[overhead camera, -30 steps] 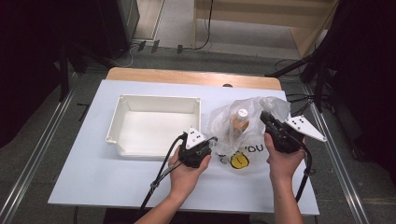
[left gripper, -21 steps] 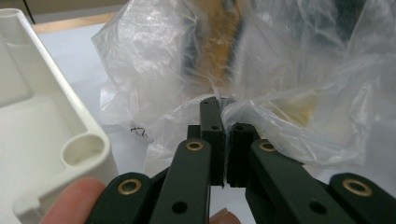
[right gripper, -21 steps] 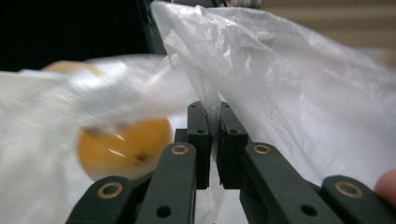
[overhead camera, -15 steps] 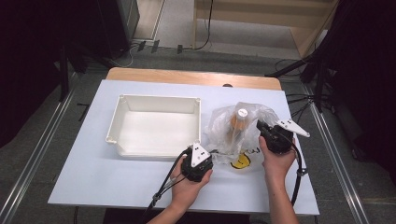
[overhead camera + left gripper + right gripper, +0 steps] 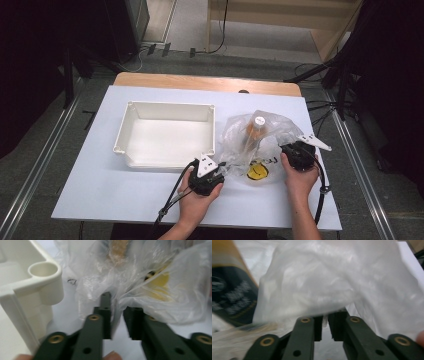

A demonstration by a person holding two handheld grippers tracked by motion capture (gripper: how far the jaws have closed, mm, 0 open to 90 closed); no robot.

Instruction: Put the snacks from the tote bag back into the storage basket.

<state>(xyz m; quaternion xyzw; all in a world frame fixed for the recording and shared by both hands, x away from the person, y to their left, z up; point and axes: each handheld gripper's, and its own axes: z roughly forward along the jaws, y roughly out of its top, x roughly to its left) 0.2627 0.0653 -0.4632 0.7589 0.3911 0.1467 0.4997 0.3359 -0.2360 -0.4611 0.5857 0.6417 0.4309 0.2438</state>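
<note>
A clear plastic bag [image 5: 278,129] with a yellow smiley print [image 5: 256,171] lies on the white table, right of centre. Inside it stands an orange bottle [image 5: 254,131] with a white cap. My left gripper [image 5: 220,172] is at the bag's near-left corner. In the left gripper view the left gripper [image 5: 117,313] has its jaws nearly together, with a fold of the bag [image 5: 155,290] between them. My right gripper [image 5: 285,149] is at the bag's right edge. In the right gripper view it [image 5: 325,323] is pinched on the film [image 5: 324,285], beside the bottle's dark label [image 5: 227,295].
A white rectangular tray [image 5: 170,106] stands left of the bag, and its corner post [image 5: 42,270] is close to my left jaw. Cables trail from both grippers toward the near table edge. A wooden board [image 5: 205,82] lies along the far edge.
Both grippers have drawn back toward the person. The left one has slid to the bag's near-left corner, and the bag is stretched out wider and flatter between them.
</note>
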